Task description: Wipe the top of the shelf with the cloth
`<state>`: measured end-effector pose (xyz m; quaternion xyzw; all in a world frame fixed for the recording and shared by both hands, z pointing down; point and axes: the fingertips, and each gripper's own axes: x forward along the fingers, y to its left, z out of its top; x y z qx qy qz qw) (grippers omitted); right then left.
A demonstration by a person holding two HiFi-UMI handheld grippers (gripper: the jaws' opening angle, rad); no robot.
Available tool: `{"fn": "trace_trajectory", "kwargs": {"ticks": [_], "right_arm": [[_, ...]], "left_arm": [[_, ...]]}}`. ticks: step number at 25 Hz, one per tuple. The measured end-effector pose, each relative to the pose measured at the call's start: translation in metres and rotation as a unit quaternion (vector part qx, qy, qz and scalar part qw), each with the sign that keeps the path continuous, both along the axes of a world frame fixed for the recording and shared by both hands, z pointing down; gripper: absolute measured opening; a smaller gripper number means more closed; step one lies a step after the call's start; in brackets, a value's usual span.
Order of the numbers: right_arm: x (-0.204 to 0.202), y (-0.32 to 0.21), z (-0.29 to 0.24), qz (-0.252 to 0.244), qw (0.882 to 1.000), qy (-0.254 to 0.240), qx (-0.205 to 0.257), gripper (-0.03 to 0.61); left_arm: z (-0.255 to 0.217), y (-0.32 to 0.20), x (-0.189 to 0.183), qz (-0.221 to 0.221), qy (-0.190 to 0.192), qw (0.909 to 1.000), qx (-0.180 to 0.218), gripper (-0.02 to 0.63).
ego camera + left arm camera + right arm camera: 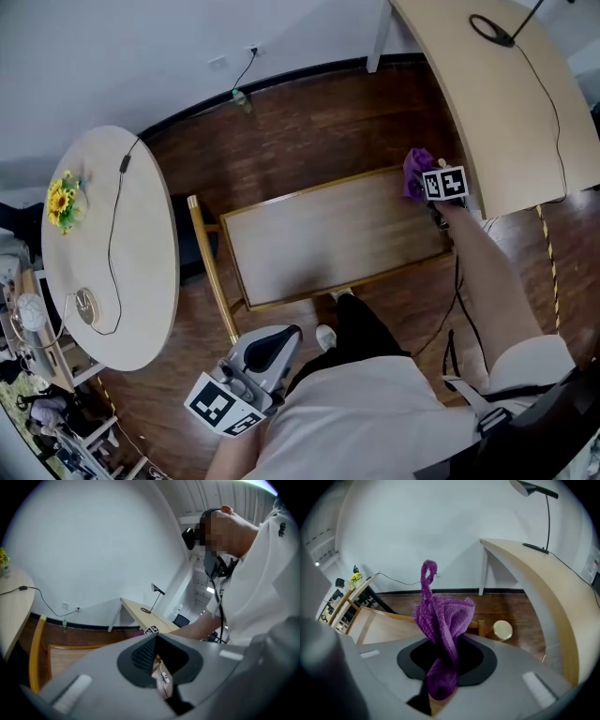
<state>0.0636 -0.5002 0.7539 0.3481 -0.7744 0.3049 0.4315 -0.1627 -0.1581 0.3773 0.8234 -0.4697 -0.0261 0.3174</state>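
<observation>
In the head view, the right gripper's (427, 187) jaws are hidden behind its marker cube (444, 183), which also covers part of the purple cloth (413, 164). The curved desk (506, 112) at upper right runs off the frame edge. The clutter (37, 403) at lower left is too small to tell apart. In the right gripper view, the desk lamp (534, 490) is clipped by the dark rim at the top.

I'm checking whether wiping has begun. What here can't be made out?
Whether the cloth touches the shelf top: head view, the cube of the right gripper covers it; right gripper view, the gripper's body does.
Anything below the shelf top: head view, the top hides it.
Pale round thing: right gripper view, too small to identify.
</observation>
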Motion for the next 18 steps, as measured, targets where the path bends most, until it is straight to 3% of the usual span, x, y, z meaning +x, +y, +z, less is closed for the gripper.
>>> {"fn": "trace_trajectory", "kwargs": {"ticks": [5,8,13,18], "right_arm": [[0.027,-0.012,-0.003,0.0,0.999,0.033,0.006,0.1],[-0.001,0.0,-0.019,-0.022,1.0,0.001,0.01,0.1],[-0.139,0.085,-0.06,-0.113,0.985,-0.126,-0.011,0.1],[-0.299,0.203,-0.076,-0.225,0.949,-0.21,-0.067,0.1]], "left_arm": [[-0.003,-0.004,0.009,0.005,-0.001,1.0,0.001,0.018],[-0.008,-0.005,0.013,0.0,-0.002,1.0,0.004,0.018],[-0.009,0.007,0.006,-0.019,-0.006,0.9998,0.005,0.018],[-0.009,0.027,-0.01,-0.054,-0.011,0.9985,-0.002,0.018]]}}
